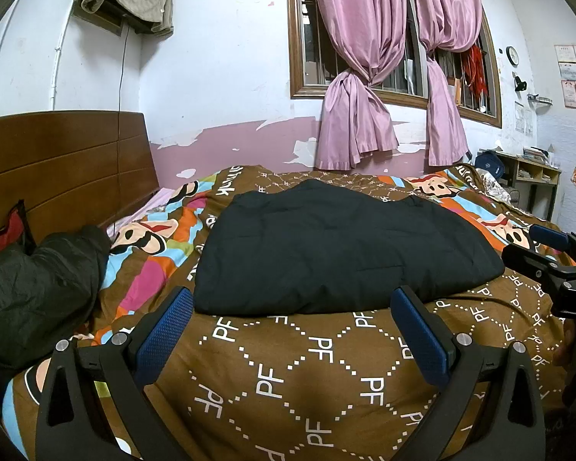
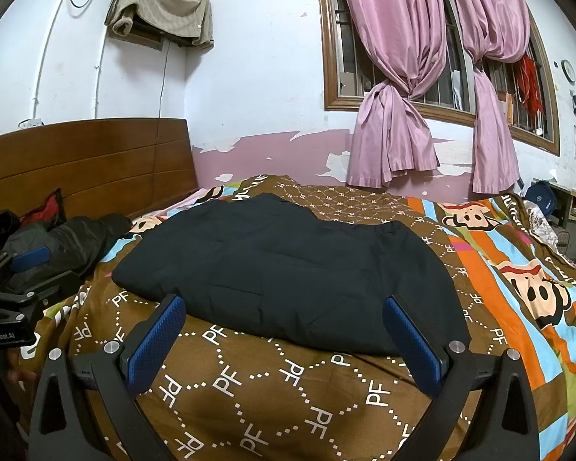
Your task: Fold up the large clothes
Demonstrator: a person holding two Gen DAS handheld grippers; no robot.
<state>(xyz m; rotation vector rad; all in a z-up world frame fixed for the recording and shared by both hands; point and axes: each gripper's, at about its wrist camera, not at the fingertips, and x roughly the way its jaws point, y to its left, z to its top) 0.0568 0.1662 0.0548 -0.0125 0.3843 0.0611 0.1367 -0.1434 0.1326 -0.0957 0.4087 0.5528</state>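
Black jacket [image 1: 338,246] lies folded flat on the bed [image 1: 307,376], long axis running left-right, just beyond both grippers: left gripper [image 1: 292,330] & right gripper [image 2: 284,338] w/ jaws wide open, empty, near edge about equally close to each.

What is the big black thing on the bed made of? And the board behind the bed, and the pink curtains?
The black garment looks like padded, matte fabric: faint quilting seams and puffy edges, probably a synthetic shell. The headboard seems to be wood or a wood-look veneer, brown with a slight sheen and grooved panels. The pink curtains look like thin, satiny cloth, glossy along the folds.
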